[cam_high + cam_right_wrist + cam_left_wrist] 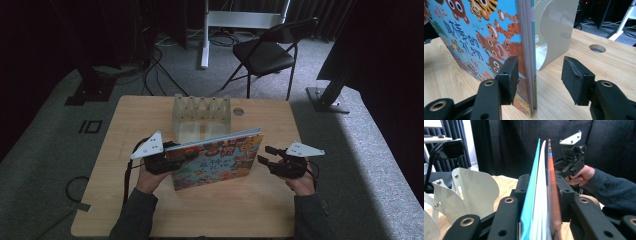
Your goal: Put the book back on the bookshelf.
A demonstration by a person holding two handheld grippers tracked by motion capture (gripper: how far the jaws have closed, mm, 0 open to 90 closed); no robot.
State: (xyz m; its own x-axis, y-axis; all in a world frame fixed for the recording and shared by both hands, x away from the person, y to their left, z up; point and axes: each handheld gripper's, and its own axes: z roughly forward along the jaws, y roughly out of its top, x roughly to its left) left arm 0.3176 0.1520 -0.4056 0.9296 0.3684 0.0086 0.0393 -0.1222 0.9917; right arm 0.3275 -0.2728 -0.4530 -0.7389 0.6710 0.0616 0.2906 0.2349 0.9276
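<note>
Sleeves of a person [135,212] enter at the near edge of the table [240,215], one hand to each tool. Left gripper [172,159]: grey plate on top, jaws clenched on the left end of the book [215,162]; seen along its own jaws, both black pads press the covers with the white pages pinched between, the blue back cover to one side and the orange front to the other. Book: a picture book with a bright cover of tigers and owl-eyed animals, standing upright on its lower edge near the table's middle, front cover facing the person, top edge rising toward the right. Right gripper [266,156]: grey plate on top, jaws parted and released; in its own view the book's right edge stands between the two pads [511,75], the near pad close to the front cover, the far pad well apart from the back, whether the near pad touches I cannot tell. Rack [201,116]: pale divider stand with curved white partitions, just behind the book. Hole [238,111]: round, in the tabletop beside the rack. Chair [265,52]: black, folding, on the grey carpet beyond the table.
</note>
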